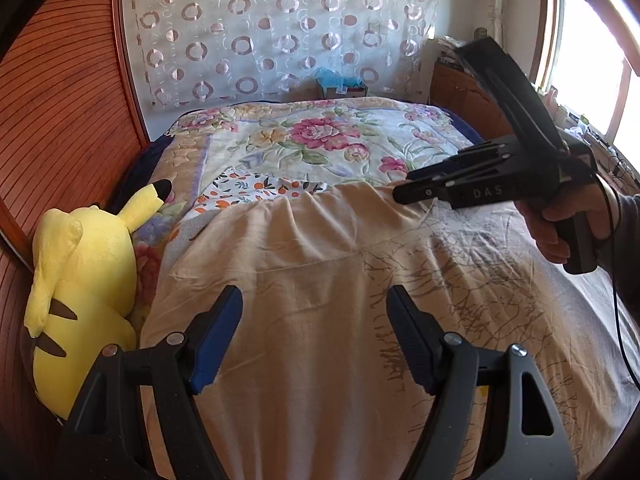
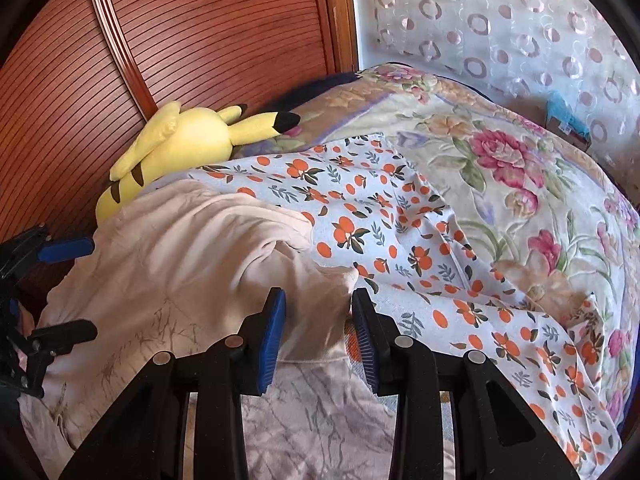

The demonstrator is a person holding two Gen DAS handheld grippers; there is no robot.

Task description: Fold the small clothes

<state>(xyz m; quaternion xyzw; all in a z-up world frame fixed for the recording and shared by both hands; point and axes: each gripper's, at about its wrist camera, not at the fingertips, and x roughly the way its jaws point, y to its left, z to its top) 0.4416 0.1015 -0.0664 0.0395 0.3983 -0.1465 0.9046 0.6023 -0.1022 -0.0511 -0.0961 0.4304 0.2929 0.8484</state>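
Beige garment (image 1: 304, 280) spread flat, left claw (image 1: 314, 336) wide apart above it, right claw (image 2: 318, 340) straddling its edge.

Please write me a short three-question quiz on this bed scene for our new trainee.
1. True or false: the left gripper is open above the beige garment.
2. Which toy lies by the wooden headboard? A) teddy bear B) yellow Pikachu plush C) doll
3. Fill in: the cloth beyond the beige garment is printed with small ____.

Key: 1 true. 2 B. 3 oranges. Note: the right gripper is also open, with the garment's edge between its fingers.
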